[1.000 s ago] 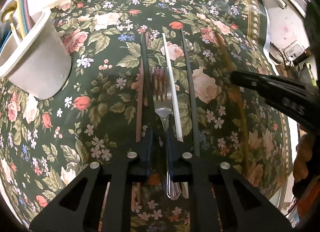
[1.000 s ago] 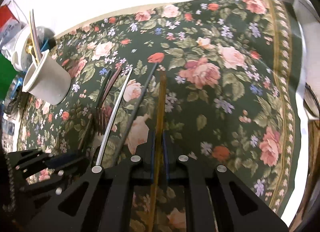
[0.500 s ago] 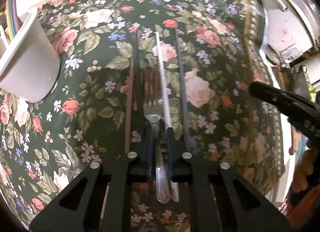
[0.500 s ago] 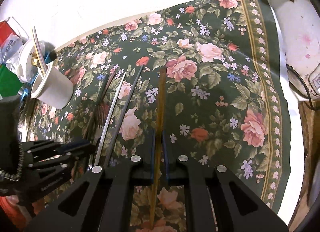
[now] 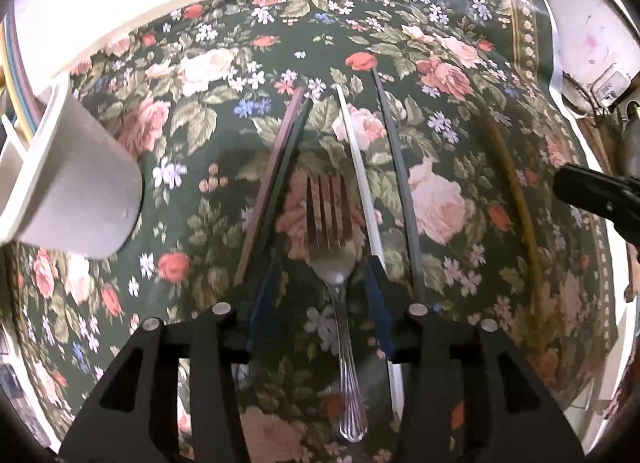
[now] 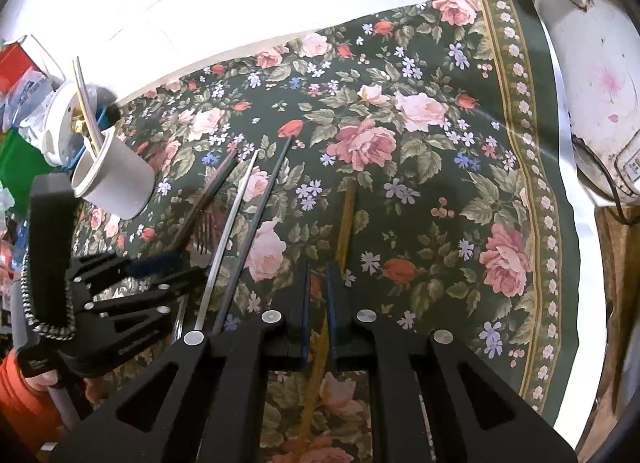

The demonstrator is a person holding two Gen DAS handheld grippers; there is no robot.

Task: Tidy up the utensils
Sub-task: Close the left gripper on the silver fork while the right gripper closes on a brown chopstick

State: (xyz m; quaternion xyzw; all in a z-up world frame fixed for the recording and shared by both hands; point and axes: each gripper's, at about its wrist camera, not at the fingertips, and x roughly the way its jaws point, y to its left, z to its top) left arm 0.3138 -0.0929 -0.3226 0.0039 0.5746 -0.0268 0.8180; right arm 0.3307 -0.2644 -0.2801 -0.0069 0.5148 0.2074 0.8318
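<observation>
A silver fork (image 5: 332, 243) lies on the floral cloth (image 5: 440, 63) between the fingers of my left gripper (image 5: 322, 275). Its jaws are opening and the pads stand clear of the fork. Beside the fork lie a brown and a dark chopstick (image 5: 276, 191), a white one (image 5: 360, 183) and a grey one (image 5: 400, 191). My right gripper (image 6: 318, 275) is shut on a yellow-brown chopstick (image 6: 346, 219), which points away along the cloth. The white cup (image 6: 116, 183) stands at the cloth's left side, and the left gripper (image 6: 176, 267) shows below it.
Behind the cup a second white holder (image 6: 60, 123) has utensils in it, with red and green boxes (image 6: 20, 159) to its left. A white appliance (image 6: 600, 83) with a cord stands past the cloth's right edge. A white surface runs behind the cloth.
The left jaws, shut on the fork's handle before, have parted and the fork lies loose on the cloth. The right gripper keeps its hold on the chopstick and has drifted to the right.
</observation>
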